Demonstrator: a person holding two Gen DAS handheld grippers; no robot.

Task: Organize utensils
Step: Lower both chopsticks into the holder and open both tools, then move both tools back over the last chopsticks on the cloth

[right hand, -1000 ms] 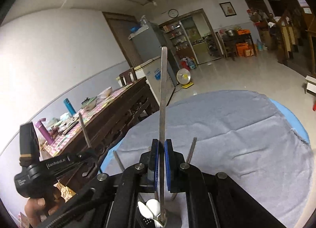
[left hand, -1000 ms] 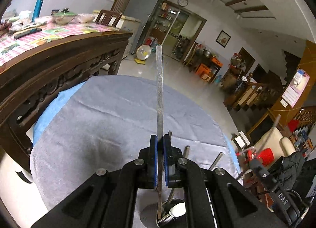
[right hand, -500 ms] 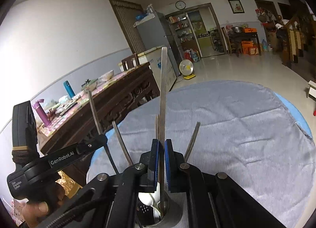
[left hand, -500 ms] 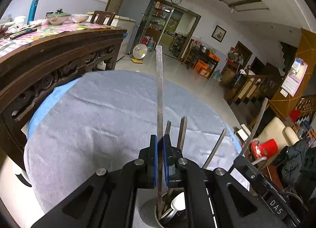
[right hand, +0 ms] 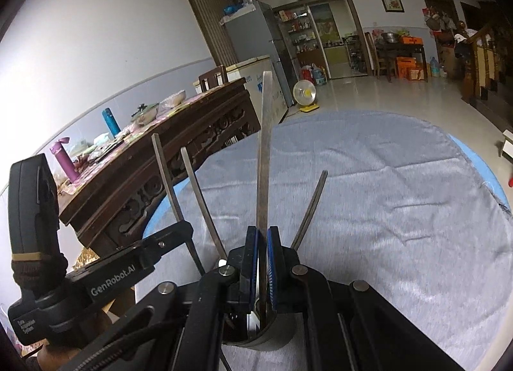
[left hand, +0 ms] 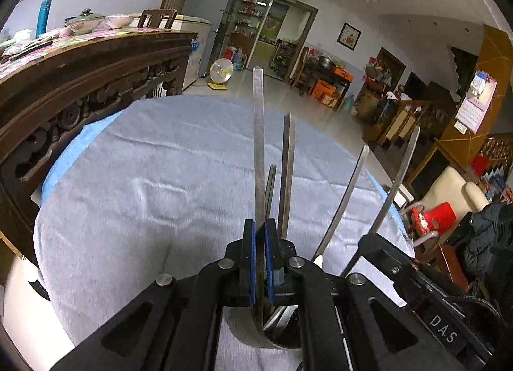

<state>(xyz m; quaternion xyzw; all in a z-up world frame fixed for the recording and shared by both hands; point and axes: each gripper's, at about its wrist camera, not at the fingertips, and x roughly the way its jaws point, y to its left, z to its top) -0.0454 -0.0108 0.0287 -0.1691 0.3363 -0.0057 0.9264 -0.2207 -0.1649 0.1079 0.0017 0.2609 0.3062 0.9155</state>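
A round metal utensil holder (left hand: 256,329) stands on the grey cloth, just below both grippers; it also shows in the right wrist view (right hand: 272,332). My left gripper (left hand: 260,258) is shut on a flat steel utensil handle (left hand: 258,133) whose lower end is inside the holder. My right gripper (right hand: 263,262) is shut on another steel utensil handle (right hand: 265,146), also reaching into the holder. Other handles (left hand: 286,172) lean out of the holder. The right gripper shows at the right of the left wrist view (left hand: 416,278), the left gripper at the left of the right wrist view (right hand: 134,262).
The round table carries a grey cloth (left hand: 144,178) over a blue one. A dark carved wooden table (left hand: 80,82) with bottles and dishes stands close on the left. A red stool (left hand: 433,217) and a chair are to the right, beyond the table edge.
Both grippers have come down with their utensils, so the lower ends now sit inside the holder. The other handles in the holder have risen into view.
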